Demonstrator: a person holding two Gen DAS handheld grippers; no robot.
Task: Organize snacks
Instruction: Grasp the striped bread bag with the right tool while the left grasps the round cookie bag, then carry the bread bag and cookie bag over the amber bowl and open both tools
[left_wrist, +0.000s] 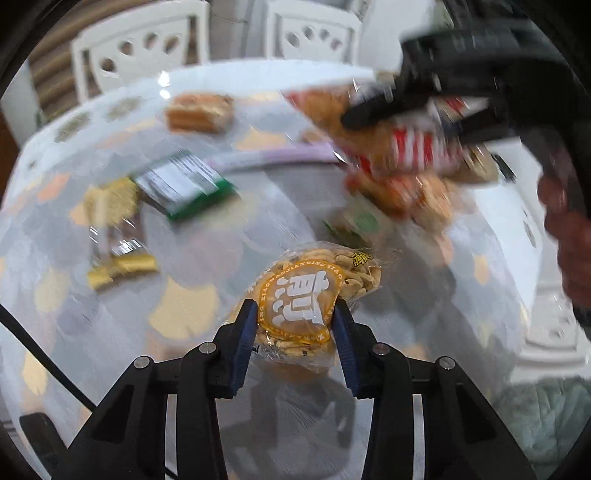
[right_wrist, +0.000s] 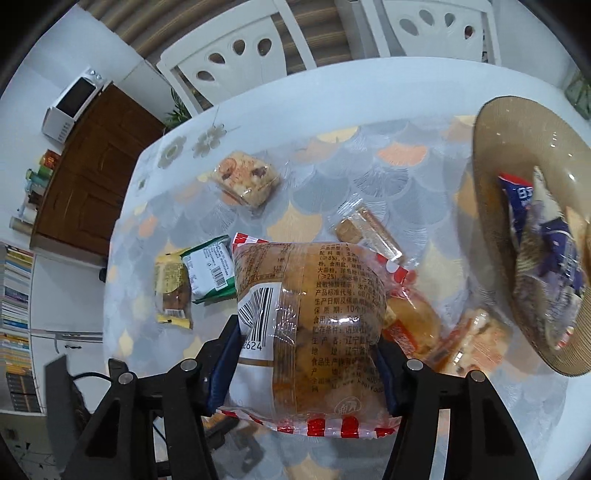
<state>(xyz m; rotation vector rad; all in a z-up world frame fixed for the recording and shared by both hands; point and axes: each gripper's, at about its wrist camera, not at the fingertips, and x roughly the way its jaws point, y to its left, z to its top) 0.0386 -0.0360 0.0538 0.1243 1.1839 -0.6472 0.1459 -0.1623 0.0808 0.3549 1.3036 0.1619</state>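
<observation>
Between the left tongs (left_wrist: 293, 319) we've pinched the small cracker pack (left_wrist: 308, 295); right tongs (right_wrist: 306, 354) clamp the crinkly red-edged bag (right_wrist: 310, 314) mid-body, brown bowl (right_wrist: 517, 155) to their right. Light, slippery, crushable: grip gently.

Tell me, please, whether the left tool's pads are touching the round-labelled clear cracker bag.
Touching. The left wrist view shows both blue pads of the left tool pressed against the cracker bag, pinching its sides in with no gap.

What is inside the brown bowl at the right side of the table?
The brown bowl holds a blue snack packet and more wrapped snacks. What lies beneath them is covered, and the bowl's right part is out of view.
</observation>
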